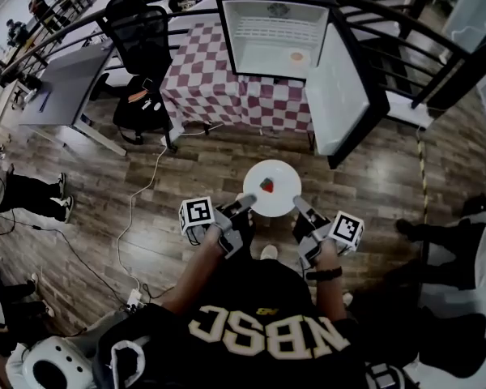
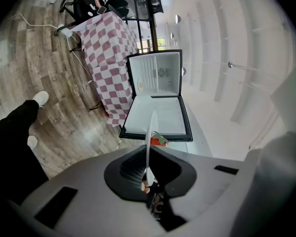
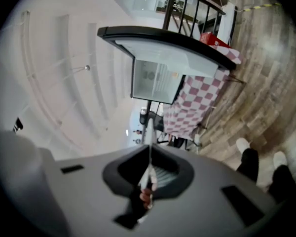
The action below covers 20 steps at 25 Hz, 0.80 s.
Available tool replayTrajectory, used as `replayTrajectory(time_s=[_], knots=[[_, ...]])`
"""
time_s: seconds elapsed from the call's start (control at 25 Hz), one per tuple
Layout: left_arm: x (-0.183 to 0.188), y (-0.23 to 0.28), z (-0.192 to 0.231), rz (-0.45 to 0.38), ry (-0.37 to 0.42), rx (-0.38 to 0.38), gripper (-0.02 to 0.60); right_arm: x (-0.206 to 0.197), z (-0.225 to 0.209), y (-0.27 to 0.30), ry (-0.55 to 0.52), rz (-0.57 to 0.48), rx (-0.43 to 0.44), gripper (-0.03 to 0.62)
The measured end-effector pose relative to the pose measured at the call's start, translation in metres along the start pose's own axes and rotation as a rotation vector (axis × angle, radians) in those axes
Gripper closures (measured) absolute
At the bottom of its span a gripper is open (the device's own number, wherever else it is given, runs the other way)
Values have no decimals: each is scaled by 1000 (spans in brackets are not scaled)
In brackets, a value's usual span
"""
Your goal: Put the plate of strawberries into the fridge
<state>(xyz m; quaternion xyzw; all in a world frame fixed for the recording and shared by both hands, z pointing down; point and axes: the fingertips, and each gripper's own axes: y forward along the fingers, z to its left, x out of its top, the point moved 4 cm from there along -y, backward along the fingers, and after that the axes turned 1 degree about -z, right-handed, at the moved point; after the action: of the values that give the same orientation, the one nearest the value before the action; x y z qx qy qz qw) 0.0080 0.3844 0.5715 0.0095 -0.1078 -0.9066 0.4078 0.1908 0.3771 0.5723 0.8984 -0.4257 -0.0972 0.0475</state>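
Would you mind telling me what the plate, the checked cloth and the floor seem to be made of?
The plate looks like glazed ceramic or melamine: plain white, smooth, thin-edged. The cloth is fabric, matt, hanging in soft folds. The floor is wood or wood-look laminate: grained planks, slight sheen.

Open fridge (image 1: pixel 269 32) ahead across bare floor (image 1: pixel 219 156); its door (image 1: pixel 338 83) juts at right

Smooth glossy white plate (image 1: pixel 285 199), matt wood-plank floor (image 1: pixel 194 177), checked cloth tablecloth (image 1: pixel 219 91), fridge (image 1: pixel 275 51) lined in smooth white plastic
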Motion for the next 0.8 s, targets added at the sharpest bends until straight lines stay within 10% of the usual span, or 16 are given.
replayTrajectory(time_s=[0.8], knots=[[282, 146, -57, 57, 49, -49, 555, 187, 29, 243, -33, -76, -35, 565]])
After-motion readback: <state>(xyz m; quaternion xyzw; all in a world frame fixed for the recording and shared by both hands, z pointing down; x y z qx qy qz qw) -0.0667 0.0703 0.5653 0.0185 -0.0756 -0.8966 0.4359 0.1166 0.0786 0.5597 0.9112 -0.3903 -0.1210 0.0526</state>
